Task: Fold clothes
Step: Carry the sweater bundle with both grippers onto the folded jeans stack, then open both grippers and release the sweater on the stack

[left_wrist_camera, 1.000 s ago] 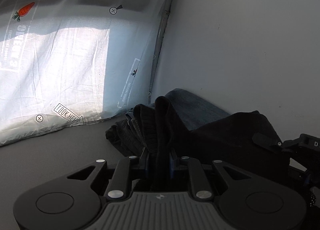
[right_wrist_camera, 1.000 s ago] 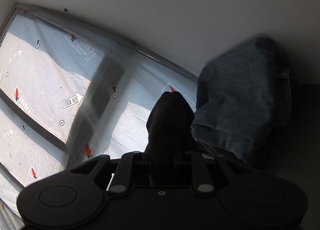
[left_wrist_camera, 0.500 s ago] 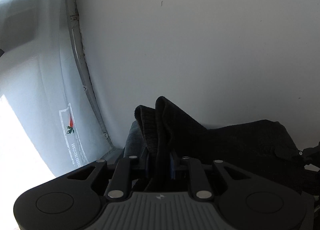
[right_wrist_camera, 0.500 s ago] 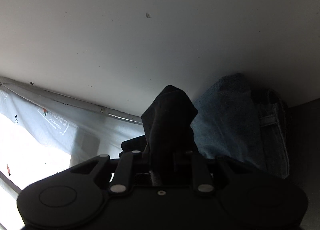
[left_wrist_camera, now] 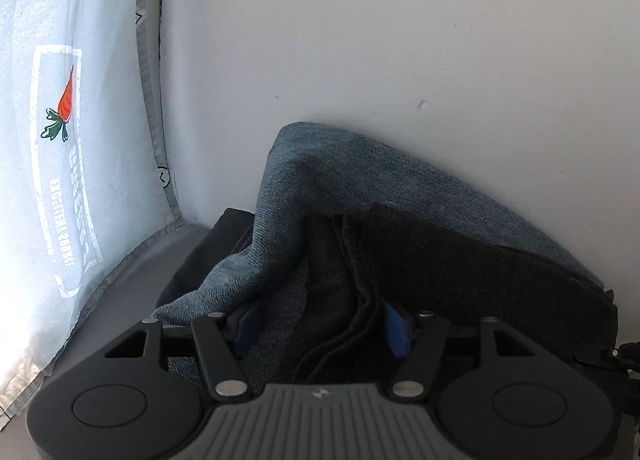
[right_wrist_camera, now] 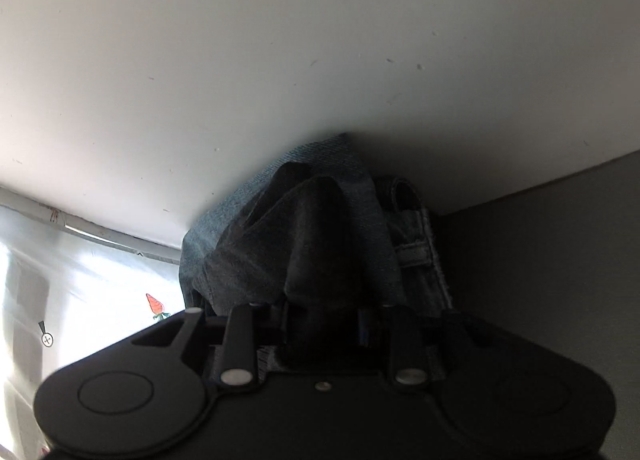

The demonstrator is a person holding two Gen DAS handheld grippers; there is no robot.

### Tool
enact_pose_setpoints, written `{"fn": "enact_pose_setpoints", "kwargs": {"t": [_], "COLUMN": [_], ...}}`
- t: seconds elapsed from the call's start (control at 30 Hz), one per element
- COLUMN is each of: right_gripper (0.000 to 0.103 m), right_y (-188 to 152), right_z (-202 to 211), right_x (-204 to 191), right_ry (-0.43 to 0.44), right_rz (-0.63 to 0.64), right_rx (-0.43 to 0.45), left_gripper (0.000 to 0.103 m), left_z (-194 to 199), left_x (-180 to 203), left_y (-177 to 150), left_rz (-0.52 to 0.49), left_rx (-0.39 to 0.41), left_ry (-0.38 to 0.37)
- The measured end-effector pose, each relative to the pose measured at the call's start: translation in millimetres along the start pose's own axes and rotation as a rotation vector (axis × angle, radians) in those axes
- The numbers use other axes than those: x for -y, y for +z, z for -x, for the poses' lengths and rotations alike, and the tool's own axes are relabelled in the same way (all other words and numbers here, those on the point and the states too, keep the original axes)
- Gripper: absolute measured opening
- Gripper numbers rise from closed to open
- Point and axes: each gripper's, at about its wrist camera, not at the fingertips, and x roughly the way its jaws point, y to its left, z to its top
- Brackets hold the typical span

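A dark grey knitted garment lies folded against a pile of blue jeans at the foot of the white wall. My left gripper is open, its blue pads spread either side of the dark fabric that lies between them. In the right wrist view the same dark garment bunches up between the fingers of my right gripper, which stands partly open around it, with the jeans behind and to the right.
The white wall stands right behind the clothes. A white plastic sheet printed with carrots hangs to the left, brightly lit. The grey surface runs off to the right.
Both grippers have moved forward and down to the jeans pile by the wall. The left jaws, shut on the dark garment before, now stand open; the right jaws have widened too.
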Motion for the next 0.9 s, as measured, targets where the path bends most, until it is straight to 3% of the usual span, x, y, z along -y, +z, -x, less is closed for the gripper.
{"fn": "enact_pose_setpoints", "kwargs": {"t": [0.17, 0.27, 0.33, 0.43, 0.53, 0.6, 0.73, 0.9], "right_gripper": [0.040, 0.057, 0.076, 0.089, 0.100, 0.100, 0.103, 0.103], "right_y": [3, 3, -3, -18, -42, -55, -82, -125], "right_z": [7, 25, 39, 61, 86, 100, 118, 165], "right_x": [-22, -50, -69, -99, -118, -131, -164, -180], "right_ry": [-0.031, -0.066, -0.079, -0.088, -0.031, 0.024, 0.133, 0.211], "right_rz": [0.079, 0.246, 0.377, 0.582, 0.715, 0.779, 0.883, 1.066], "right_rx": [-0.026, -0.015, 0.002, 0.023, 0.014, 0.007, 0.011, -0.031], "left_gripper": [0.068, 0.068, 0.070, 0.083, 0.094, 0.101, 0.103, 0.103], "left_z": [20, 53, 85, 139, 204, 249, 332, 416], "left_x": [8, 21, 31, 49, 74, 89, 118, 156], "left_y": [-3, -7, -10, -15, -35, -55, -108, -182], "left_rz": [0.002, -0.031, -0.025, 0.001, 0.008, 0.043, 0.133, 0.220], "left_rx": [0.021, 0.065, 0.106, 0.193, 0.287, 0.340, 0.442, 0.484], "left_ry": [0.071, 0.145, 0.170, 0.207, 0.282, 0.340, 0.460, 0.623]}}
